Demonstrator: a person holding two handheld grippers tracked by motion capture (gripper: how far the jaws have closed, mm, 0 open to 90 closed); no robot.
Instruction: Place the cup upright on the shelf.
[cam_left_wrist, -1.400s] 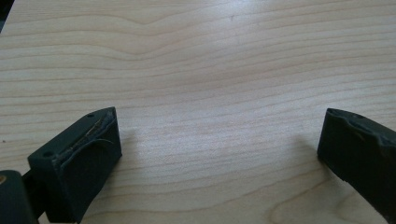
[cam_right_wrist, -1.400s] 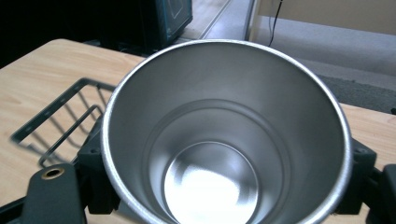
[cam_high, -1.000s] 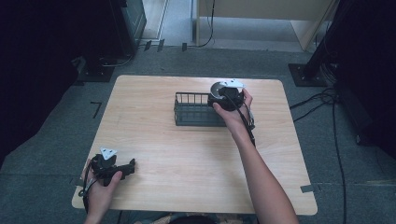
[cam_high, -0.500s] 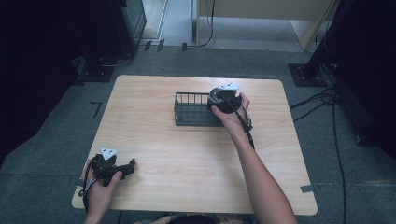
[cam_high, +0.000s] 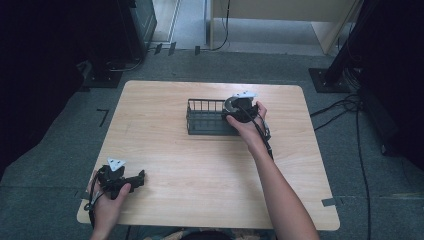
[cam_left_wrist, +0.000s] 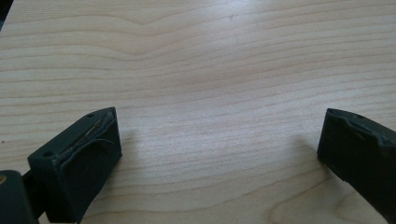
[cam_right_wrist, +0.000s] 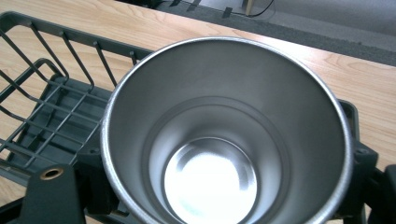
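Note:
A steel cup (cam_right_wrist: 224, 135) stands upright and empty between the jaws of my right gripper (cam_high: 239, 111), which is shut on it. In the high view the cup (cam_high: 231, 104) is at the right end of the black wire basket (cam_high: 206, 118), over or just inside it. The basket's bars (cam_right_wrist: 42, 93) run to the left behind the cup in the right gripper view. My left gripper (cam_high: 131, 181) rests low over the near left corner of the wooden table (cam_high: 165, 150). Its jaws stand wide open over bare wood (cam_left_wrist: 215, 107), with nothing between them.
The table's near edge lies just behind my left hand. Cables (cam_high: 350, 107) trail on the grey floor to the right of the table. Dark equipment stands (cam_high: 325, 80) sit beyond the far corners.
My right gripper has carried the cup down and slightly toward me, lower at the basket's right end. The left gripper has stayed still.

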